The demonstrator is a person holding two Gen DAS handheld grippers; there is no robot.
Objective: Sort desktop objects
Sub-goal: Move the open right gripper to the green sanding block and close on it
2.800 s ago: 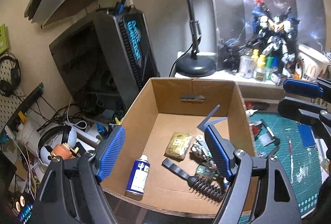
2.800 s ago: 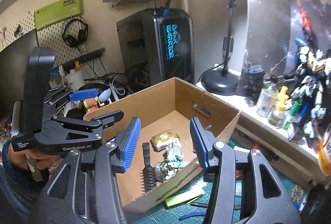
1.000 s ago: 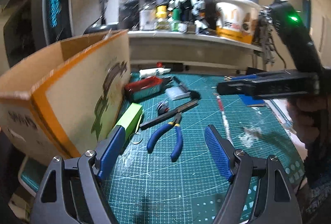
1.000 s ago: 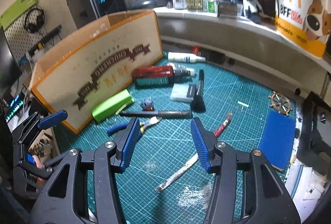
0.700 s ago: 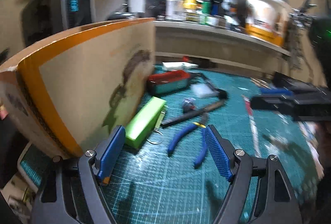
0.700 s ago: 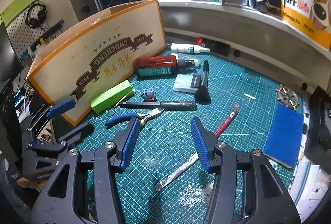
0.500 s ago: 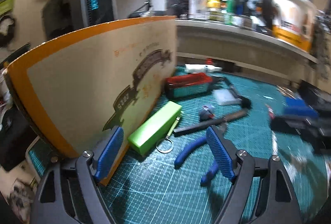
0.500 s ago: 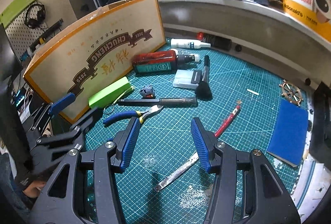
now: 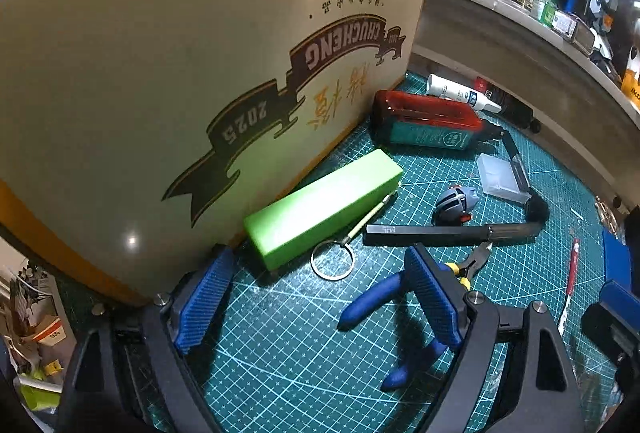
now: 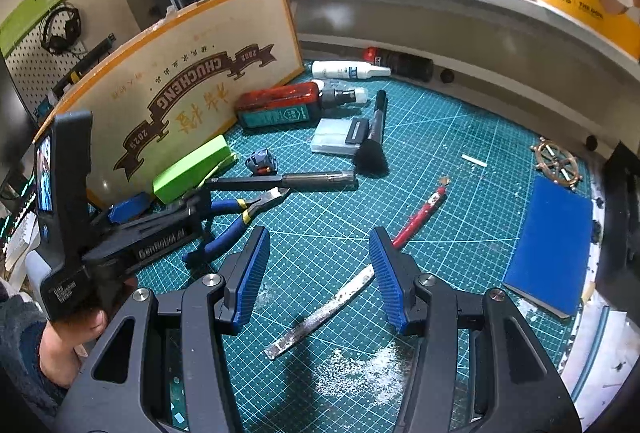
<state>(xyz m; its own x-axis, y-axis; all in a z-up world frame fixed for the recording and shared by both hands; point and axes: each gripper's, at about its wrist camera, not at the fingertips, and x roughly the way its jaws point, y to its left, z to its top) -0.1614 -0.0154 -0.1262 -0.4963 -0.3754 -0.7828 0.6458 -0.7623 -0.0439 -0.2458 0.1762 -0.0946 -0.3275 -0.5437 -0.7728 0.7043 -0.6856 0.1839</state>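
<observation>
Left gripper dropping in on the green box

Left gripper [image 9: 316,297] has swung down from the cardboard box [image 9: 160,73], jaws spread around the green box [image 9: 324,207] at the mat's left edge; right gripper [image 10: 320,273] hovers open.

Dim, warm indoor light from above, small glare spot on the glossy cardboard box [image 9: 132,241], soft shadows under the left gripper [image 9: 316,297] on the green cutting mat [image 9: 280,353], strong fisheye bending, dark vignetted corners, far shelf slightly soft.
</observation>
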